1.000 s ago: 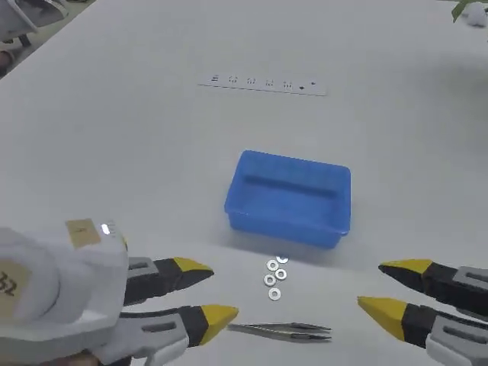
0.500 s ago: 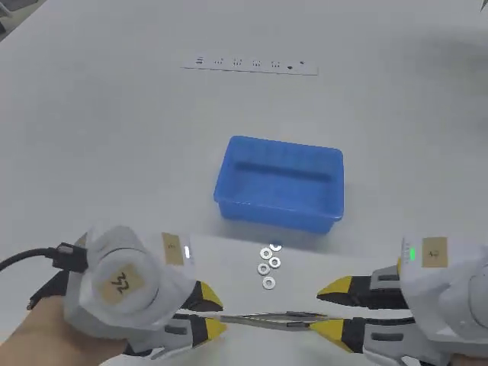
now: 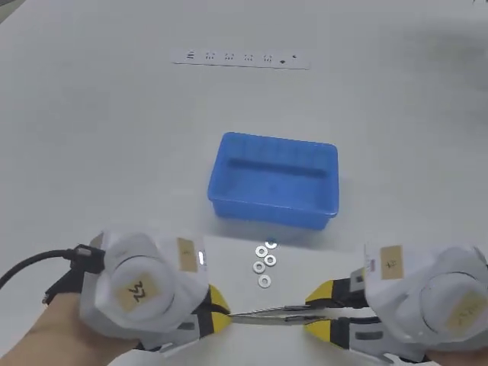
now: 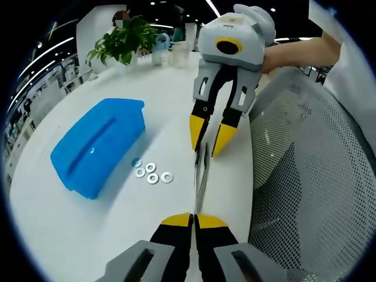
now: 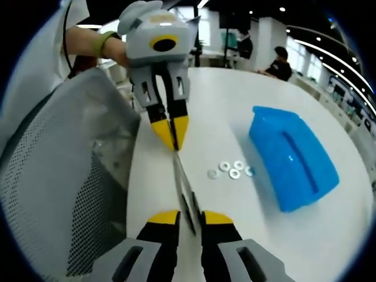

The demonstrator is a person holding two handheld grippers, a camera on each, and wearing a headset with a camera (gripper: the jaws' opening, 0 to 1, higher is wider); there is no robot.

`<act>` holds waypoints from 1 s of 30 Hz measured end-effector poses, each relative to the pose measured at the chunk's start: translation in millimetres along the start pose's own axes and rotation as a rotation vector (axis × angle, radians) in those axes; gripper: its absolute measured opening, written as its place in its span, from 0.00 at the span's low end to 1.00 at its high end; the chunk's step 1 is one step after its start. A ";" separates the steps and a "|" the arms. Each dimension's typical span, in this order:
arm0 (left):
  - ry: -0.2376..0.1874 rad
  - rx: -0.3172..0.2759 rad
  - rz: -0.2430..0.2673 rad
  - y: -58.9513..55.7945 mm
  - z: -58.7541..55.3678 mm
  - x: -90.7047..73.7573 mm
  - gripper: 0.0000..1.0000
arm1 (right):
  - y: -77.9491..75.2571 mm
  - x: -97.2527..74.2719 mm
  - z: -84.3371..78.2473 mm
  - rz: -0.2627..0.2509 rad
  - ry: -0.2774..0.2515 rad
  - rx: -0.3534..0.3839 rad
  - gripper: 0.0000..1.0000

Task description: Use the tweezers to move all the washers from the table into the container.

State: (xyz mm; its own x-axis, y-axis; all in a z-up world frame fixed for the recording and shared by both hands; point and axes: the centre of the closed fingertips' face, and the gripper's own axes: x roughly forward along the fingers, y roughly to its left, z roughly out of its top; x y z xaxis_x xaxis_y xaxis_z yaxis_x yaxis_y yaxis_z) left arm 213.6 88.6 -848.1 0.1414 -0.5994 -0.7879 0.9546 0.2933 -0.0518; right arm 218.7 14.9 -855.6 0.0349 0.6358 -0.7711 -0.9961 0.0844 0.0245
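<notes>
The person is picking the tweezers (image 3: 267,314) up off the white counter (image 3: 114,152); no washer is being moved yet. In the head view, the slim, shiny metal tweezers are lying crosswise at the bottom centre, spanning the gap between the two yellow-tipped tongs. The left tongs (image 3: 219,319), at lower left, are clenching one narrow end of the tweezers, their jaws pressed together in the left gripper view. The right tongs (image 3: 319,309), at lower right, are bracketing the other end, where the two thin arms are splaying apart. I cannot tell whether these jaws are pressing on the metal.

Just above the tweezers, a small cluster of flat, silvery ring-shaped washers (image 3: 264,263) is lying on the counter. Above them, at centre frame, a blue plastic rectangular container (image 3: 267,211) with smooth walls is sitting open; it looks empty.

The next move probably calls for a steady hold on the tweezers with one pair of tongs, then pointing their tips at the nearest washer. Such thin, smooth rings will likely be slippery.
</notes>
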 end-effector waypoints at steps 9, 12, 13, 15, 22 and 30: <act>-0.079 0.048 -0.006 -9.6 32.0 -32.8 0.00 | 1.3 2.1 14.2 0.017 -0.046 -0.025 0.09; -0.092 0.060 -0.005 -11.9 41.4 -40.5 0.00 | 3.0 3.0 21.0 0.027 -0.065 -0.034 0.08; -0.095 0.072 -0.004 -12.7 44.1 -42.2 0.00 | 3.7 3.9 23.4 0.032 -0.071 -0.039 0.08; -0.097 0.093 -0.001 -13.7 50.1 -46.3 0.00 | 5.5 4.5 27.7 0.040 -0.084 -0.049 0.08; -0.102 0.162 -0.006 -15.2 71.8 -52.5 0.00 | 6.4 6.5 45.3 0.072 -0.149 -0.053 0.07; -0.085 0.182 0.001 -5.5 85.9 -59.5 0.00 | -2.8 7.9 60.2 0.046 -0.215 -0.014 0.07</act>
State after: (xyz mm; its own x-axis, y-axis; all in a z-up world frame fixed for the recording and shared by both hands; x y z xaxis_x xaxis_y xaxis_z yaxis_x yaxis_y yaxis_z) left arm 222.5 58.7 -748.2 0.1569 -0.6617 -0.7332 0.9849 0.1594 0.0669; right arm 226.6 65.9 -823.5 0.0039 0.7876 -0.6162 -0.9980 0.0417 0.0469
